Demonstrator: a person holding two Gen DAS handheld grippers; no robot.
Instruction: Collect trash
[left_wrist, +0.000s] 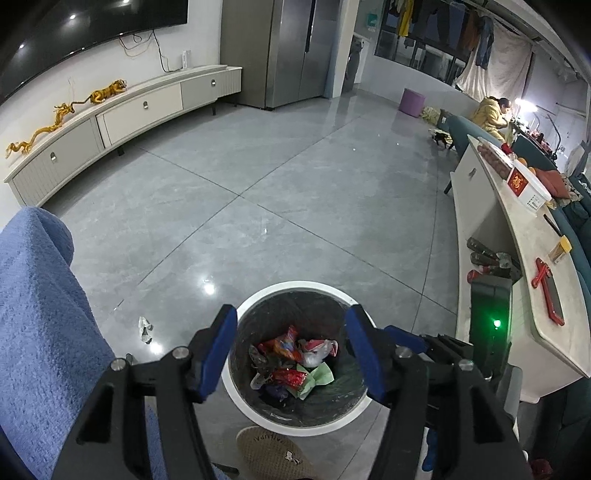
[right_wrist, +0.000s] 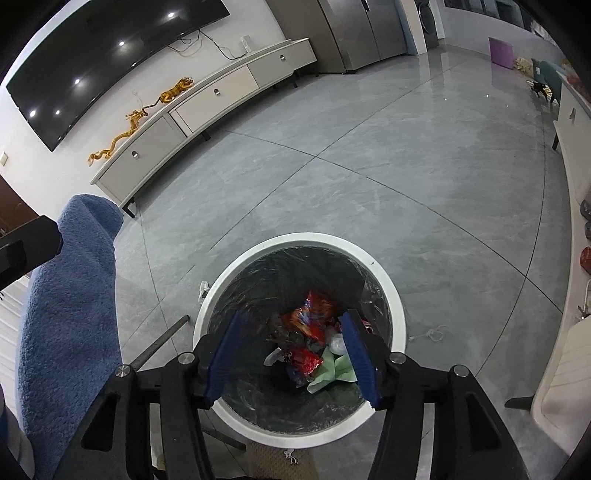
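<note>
A white-rimmed trash bin (left_wrist: 258, 413) with a dark liner stands on the grey floor and holds red wrappers (left_wrist: 284, 345), a green paper (left_wrist: 317, 374) and clear plastic. My left gripper (left_wrist: 291, 350) is open and empty above the bin. In the right wrist view the same bin (right_wrist: 395, 295) holds the wrappers (right_wrist: 314, 321); my right gripper (right_wrist: 291, 350) is open and empty over its mouth. A crumpled white scrap (left_wrist: 145, 328) lies on the floor left of the bin; it also shows in the right wrist view (right_wrist: 203, 290).
A blue towel-covered arm (left_wrist: 40, 325) rises at the left. A low white table (left_wrist: 524, 258) with a red phone and boxes stands at the right. A slipper (left_wrist: 269, 454) lies in front of the bin. A TV cabinet (left_wrist: 122, 118) runs along the far wall.
</note>
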